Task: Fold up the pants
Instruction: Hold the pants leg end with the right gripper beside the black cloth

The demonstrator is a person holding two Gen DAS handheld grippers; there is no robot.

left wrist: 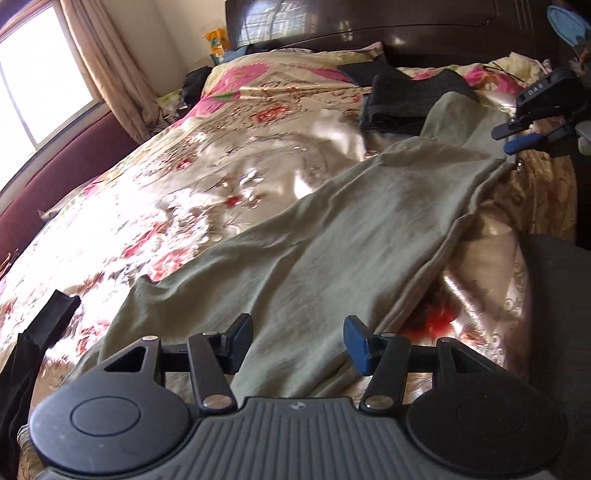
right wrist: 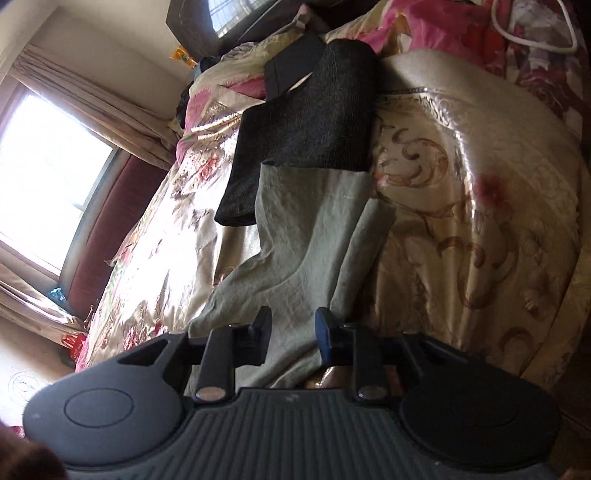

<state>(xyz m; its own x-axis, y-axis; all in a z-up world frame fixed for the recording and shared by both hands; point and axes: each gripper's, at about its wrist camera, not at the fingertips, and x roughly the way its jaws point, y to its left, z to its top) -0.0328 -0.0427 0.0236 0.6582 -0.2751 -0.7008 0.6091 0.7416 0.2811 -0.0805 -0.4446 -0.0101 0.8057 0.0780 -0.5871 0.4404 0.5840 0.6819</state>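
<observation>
Olive-green pants lie stretched along the flowered bed, running from my left gripper toward the headboard. My left gripper is open just above the near end of the pants, jaws wide apart, holding nothing. My right gripper is open over the far leg end of the pants, one finger on each side of the cloth, not clamped. The right gripper also shows in the left wrist view at the far right edge of the pants.
Folded black clothes lie by the pants' far end near the dark headboard. A black cloth lies at the left. A window with curtains stands beyond the bed's left side. A dark shape stands at the right.
</observation>
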